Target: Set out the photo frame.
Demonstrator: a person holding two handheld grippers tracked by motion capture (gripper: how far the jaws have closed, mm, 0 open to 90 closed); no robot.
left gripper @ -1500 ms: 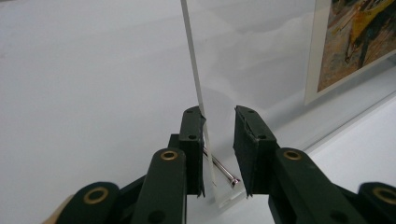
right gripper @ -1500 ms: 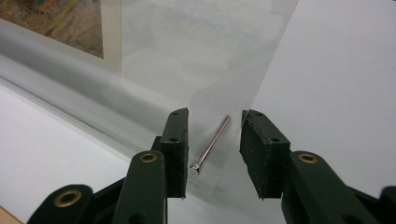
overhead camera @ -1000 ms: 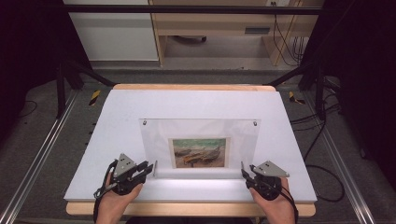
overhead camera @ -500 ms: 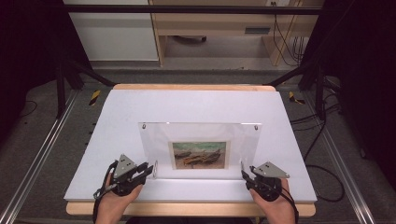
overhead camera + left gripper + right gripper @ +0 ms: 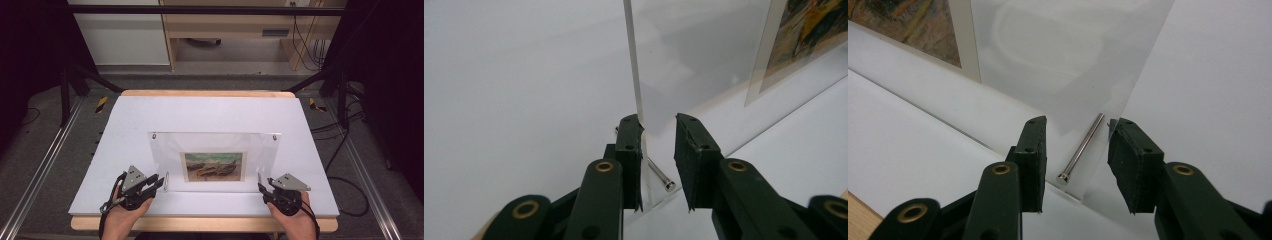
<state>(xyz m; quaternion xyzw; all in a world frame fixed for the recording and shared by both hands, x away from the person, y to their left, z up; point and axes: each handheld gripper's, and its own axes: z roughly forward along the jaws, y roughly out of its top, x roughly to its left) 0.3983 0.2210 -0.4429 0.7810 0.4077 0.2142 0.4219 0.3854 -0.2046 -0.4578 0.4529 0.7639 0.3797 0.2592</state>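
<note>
A clear acrylic picture frame stands near the front of the white table, holding a small print of boats. My left gripper is at its lower left corner and is open. In the left gripper view the pane's edge touches the left jaw of that gripper, and a metal pin lies low between the jaws. My right gripper is open at the lower right corner. In the right gripper view its jaws straddle the corner and a second metal pin.
Small metal studs mark the frame's top corners. The table's wooden front edge runs just below my hands. Black stands and cables flank the table, and a wooden desk stands beyond it.
The frame's top edge has dropped slightly in the high view and looks wider, as though tipping toward me. Both grippers have stayed at its lower corners.
</note>
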